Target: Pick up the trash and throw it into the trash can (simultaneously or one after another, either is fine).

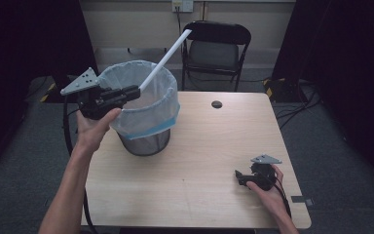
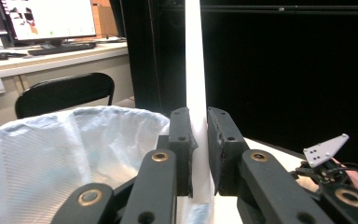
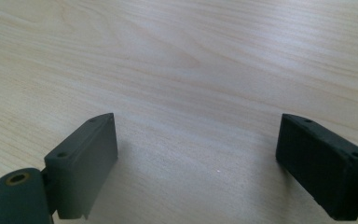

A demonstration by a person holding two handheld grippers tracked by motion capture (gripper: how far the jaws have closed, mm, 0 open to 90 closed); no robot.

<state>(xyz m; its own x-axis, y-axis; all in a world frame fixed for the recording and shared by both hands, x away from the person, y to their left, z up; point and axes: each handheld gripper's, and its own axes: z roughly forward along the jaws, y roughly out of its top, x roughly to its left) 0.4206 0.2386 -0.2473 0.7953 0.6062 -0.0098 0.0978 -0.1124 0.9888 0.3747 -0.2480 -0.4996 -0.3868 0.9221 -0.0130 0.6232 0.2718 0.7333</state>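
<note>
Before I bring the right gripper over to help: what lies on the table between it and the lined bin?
Nothing: in the high view, bare wooden table stretches from the right gripper to the lined bin.

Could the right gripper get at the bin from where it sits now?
Probably yes. The right gripper rests open on the table, and bare tabletop lies between it and the bin. The left gripper, holding the white tube, crowds only the rim.
</note>
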